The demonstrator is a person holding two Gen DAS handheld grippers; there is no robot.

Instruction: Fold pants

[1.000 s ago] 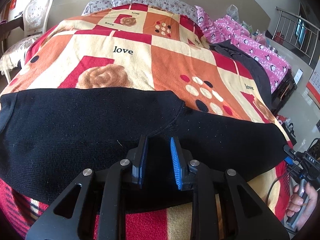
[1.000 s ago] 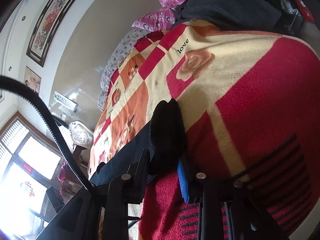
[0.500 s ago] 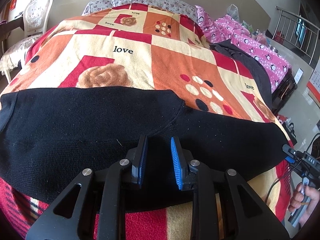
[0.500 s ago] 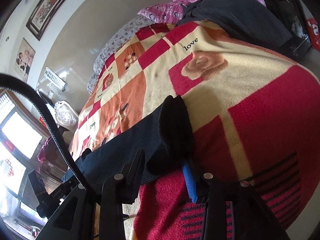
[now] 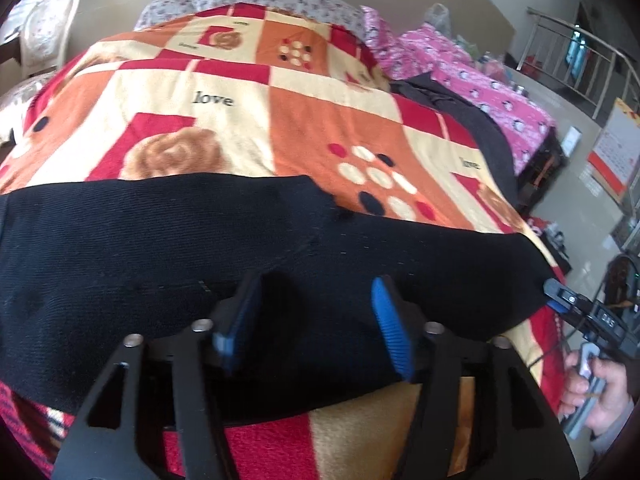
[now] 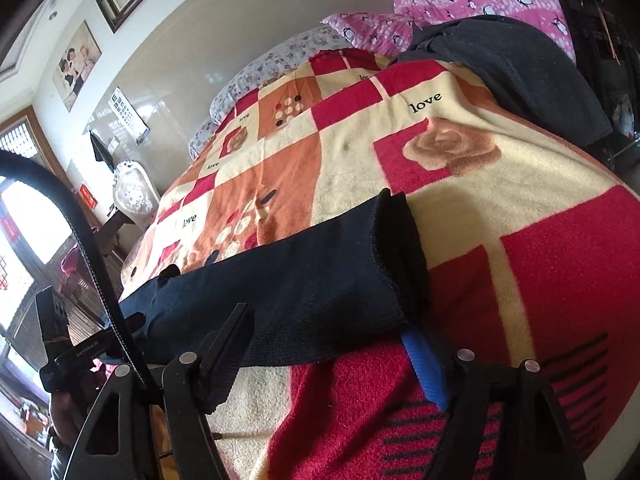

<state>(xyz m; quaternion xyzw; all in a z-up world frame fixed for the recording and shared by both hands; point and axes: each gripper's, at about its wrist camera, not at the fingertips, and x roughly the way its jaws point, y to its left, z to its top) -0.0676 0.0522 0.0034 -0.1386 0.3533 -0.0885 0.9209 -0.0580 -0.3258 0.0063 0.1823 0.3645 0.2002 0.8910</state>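
Observation:
Black knit pants lie flat across the near part of a patterned blanket. My left gripper is open just above the pants' near edge, jaws wide apart with nothing between them. In the right wrist view the pants stretch left, with their folded cuff end at right. My right gripper is open at that end's near edge, and its blue pad shows just below the fabric. The right gripper also shows in the left wrist view, at the pants' right end.
A dark grey garment and pink penguin bedding lie at the bed's far right. A white chair stands at the far left. A railing runs beyond the bed on the right.
Both grippers have opened wide. The right one let go of the pant end, which now lies flat on the blanket. The left one has drawn back slightly.

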